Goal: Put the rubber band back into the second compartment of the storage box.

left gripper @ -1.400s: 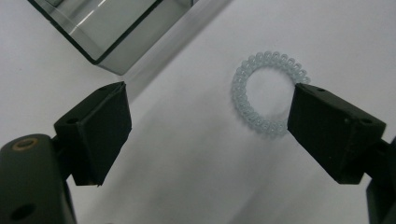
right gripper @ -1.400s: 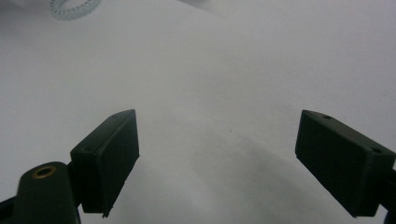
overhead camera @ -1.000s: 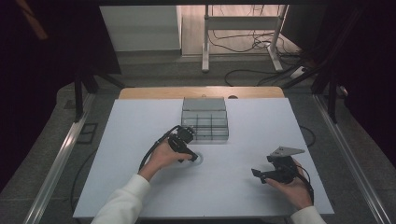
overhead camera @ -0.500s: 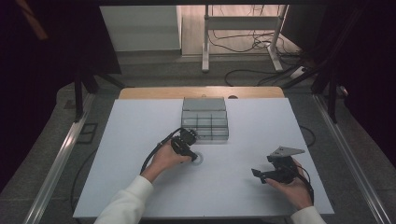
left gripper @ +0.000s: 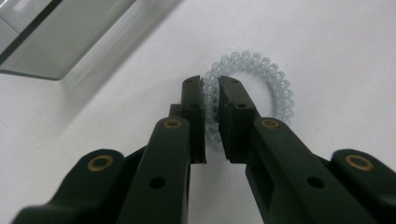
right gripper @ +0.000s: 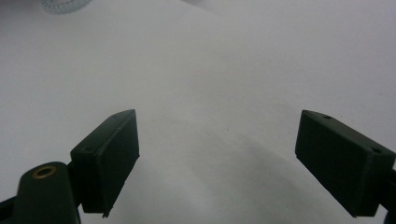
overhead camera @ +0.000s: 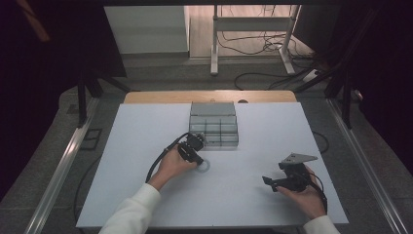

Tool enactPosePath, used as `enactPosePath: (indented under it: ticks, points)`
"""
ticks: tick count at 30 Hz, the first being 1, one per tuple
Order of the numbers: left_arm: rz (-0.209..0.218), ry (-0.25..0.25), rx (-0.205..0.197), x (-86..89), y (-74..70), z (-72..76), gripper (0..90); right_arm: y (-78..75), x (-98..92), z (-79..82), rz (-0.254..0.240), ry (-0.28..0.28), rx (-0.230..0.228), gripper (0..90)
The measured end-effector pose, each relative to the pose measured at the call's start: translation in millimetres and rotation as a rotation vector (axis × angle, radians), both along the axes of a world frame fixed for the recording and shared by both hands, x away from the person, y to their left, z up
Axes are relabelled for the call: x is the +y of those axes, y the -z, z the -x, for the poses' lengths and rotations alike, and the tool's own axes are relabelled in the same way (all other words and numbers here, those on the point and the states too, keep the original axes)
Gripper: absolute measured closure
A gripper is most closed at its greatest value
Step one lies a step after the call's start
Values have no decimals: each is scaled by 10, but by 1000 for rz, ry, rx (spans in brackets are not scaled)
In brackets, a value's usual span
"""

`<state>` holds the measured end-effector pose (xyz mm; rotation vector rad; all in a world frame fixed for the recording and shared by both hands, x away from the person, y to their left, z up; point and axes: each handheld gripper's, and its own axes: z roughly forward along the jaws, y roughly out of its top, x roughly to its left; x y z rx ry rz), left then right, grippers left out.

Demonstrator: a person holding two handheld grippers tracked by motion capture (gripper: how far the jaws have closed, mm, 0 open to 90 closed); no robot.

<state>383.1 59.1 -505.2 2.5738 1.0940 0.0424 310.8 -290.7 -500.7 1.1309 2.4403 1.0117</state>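
Clamped on the near arc of a pale blue translucent spiral hair tie (left gripper: 252,88), the left gripper (left gripper: 211,100) has its two black jaws pressed against the coil from either side, with the rest of the ring lying flat on the table beyond the tips toward 1 o'clock in the left gripper view. From the high view the left gripper (overhead camera: 195,148) sits near the middle of the white rectangular tabletop (overhead camera: 122,161), the hair tie (overhead camera: 203,165) just at 5 o'clock from it, and the grey clear-plastic compartment box (overhead camera: 214,124) just beyond at 1 o'clock, its front edge close to the gripper's head. In the left gripper view a corner of that box (left gripper: 56,37) lies at 10 o'clock, apart from the ring with a strip of bare table between. The right gripper (overhead camera: 272,183) hangs spread wide and grasping nothing, held by the person's right hand (overhead camera: 304,195) near the table's front right, well apart from the box and the hair tie. Its own view shows the right gripper (right gripper: 217,154) over bare white surface, with a sliver of the hair tie (right gripper: 65,5) at 11 o'clock by the frame's top edge. Wide open tabletop lies to the left toward 9 o'clock and between the two hands.
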Motion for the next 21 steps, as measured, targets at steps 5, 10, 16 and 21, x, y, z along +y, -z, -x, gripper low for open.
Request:
enactPosePath:
  ticks: [5, 10, 16, 21]
  points:
    - [33, -7, 16, 32, -26, -9, 821, -2, -5, -1, -4, 2, -4, 141]
    - [68, -16, 19, 67, -85, 7, 821, -5, -3, 4, -4, 0, -6, 141]
    - [109, -8, 17, 114, -212, 53, 821, -7, -7, 3, -9, 4, -4, 141]
    - [134, -2, -3, 134, -394, 87, 821, -4, -4, 3, -3, 4, -4, 142]
